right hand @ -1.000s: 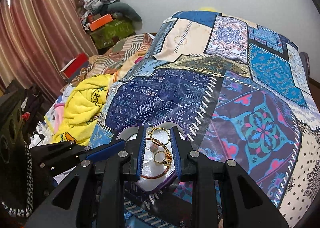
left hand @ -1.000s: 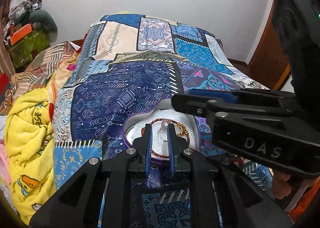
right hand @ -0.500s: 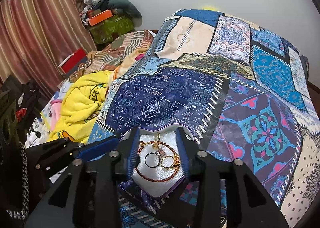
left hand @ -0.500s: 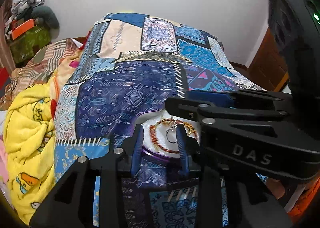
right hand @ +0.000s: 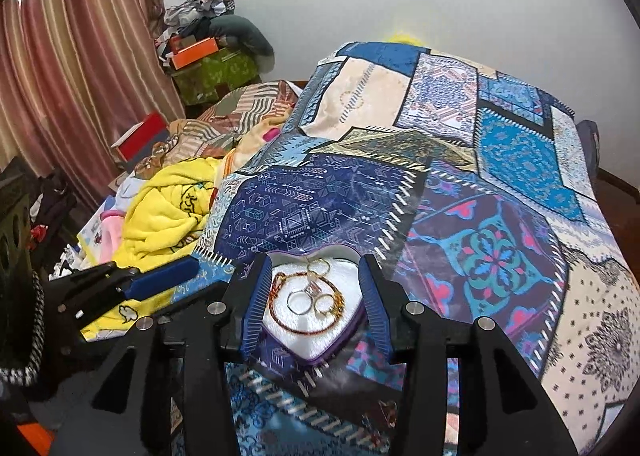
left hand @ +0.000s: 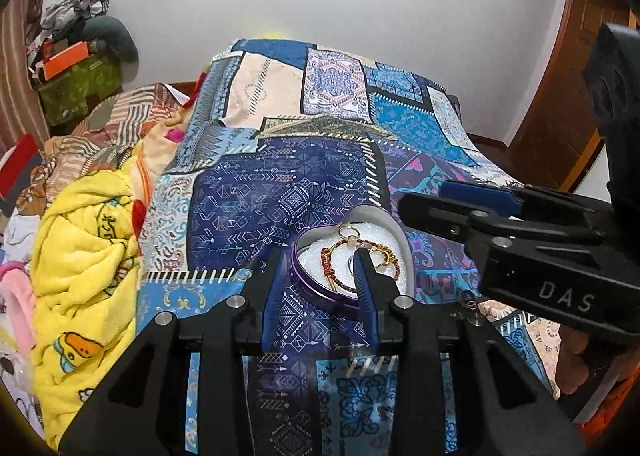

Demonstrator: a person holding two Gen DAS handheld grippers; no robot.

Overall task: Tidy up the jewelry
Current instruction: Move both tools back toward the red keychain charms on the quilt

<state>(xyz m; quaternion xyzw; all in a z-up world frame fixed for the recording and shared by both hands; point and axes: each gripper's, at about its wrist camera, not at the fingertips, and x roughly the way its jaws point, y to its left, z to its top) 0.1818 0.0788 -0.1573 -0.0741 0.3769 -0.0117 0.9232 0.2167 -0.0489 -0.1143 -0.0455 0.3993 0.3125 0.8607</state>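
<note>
Left gripper fills lower centre of its own view, jaws spread wide, blue pads parted, nothing between them. Right gripper lower centre of its view, jaws also wide apart, holding nothing. Right gripper body enters left view from right edge, fingers pointing left; a hand shows beneath it, lower right.

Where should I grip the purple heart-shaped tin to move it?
Take the purple heart-shaped tin across its two curved side walls, coming from above at the pointed end. The right gripper already straddles it, jaws open. Stay on the rim: loose rings and a beaded bracelet lie inside.
</note>
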